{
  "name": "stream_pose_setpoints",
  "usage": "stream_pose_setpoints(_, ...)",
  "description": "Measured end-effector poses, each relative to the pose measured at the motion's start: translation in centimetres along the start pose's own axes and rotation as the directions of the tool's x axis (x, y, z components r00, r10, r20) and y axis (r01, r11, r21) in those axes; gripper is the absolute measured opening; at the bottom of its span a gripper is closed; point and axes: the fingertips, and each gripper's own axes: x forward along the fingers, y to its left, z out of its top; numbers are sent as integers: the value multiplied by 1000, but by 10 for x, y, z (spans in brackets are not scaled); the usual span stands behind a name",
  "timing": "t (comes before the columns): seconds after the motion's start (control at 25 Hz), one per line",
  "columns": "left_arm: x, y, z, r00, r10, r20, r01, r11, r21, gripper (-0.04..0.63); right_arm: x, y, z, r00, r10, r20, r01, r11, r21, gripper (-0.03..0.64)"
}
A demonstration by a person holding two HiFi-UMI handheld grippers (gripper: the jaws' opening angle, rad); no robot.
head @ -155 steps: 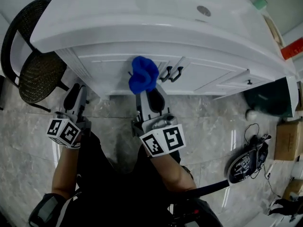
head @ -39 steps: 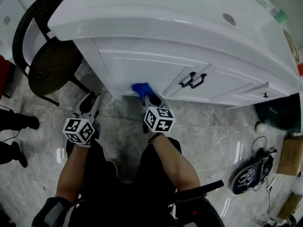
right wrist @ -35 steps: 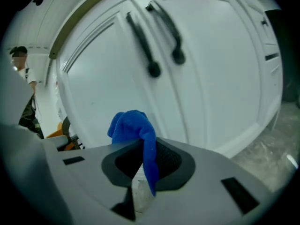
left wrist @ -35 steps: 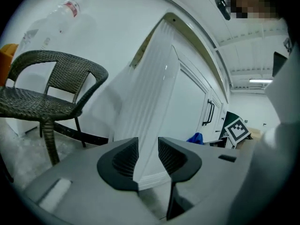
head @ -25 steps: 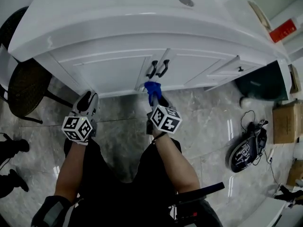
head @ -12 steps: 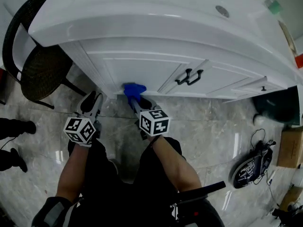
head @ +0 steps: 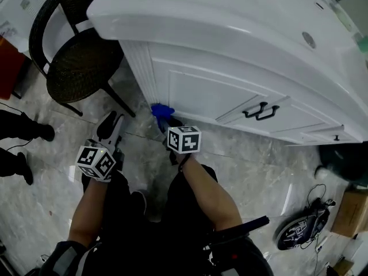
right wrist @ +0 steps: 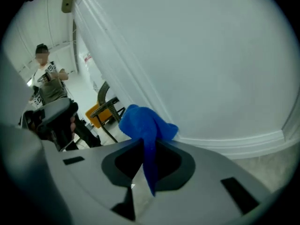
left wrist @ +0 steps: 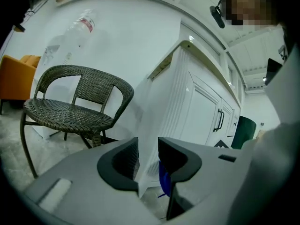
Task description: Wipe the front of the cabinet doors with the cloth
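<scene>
Cloth clamped in right gripper, mid-wipe at door's lower corner (left gripper parted, empty); we'd sweep across next.

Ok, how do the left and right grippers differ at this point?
The right gripper is shut on the blue cloth, while the left gripper is open with nothing between its jaws. The right gripper is up at the bottom corner of the cabinet, while the left gripper hangs further back over the floor, nearer the chair. Both point toward the cabinet.
</scene>
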Motion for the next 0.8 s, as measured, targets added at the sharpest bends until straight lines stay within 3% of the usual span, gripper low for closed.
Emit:
stream_pose_setpoints(0.2, 13, -4, -2, 1000, -18, -2, 18, 1000, -6, 132, -34, -71, -1, 986, -167, 22, 161, 971, 177, 57)
stream_pose_setpoints(0.36, 39, -25, -13, 996, -85, -19, 85, 996, -15, 132, -79, -108, 0, 960, -276, 54, 257, 938, 231, 57)
stream_pose_setpoints(0.52, 65, -61, -29, 984, -173, -48, 172, 985, -28, 132, -138, -141, 2, 914, -392, 103, 355, 897, 264, 57)
stream_pose_setpoints(0.68, 87, -101, -38, 961, -267, -68, 267, 964, -13, 132, -195, -177, -8, 852, -513, 105, 452, 821, 347, 57)
stream_pose_setpoints(0.8, 93, -112, -45, 955, -285, -79, 286, 958, -3, 132, -205, -183, -15, 841, -534, 86, 477, 807, 347, 57)
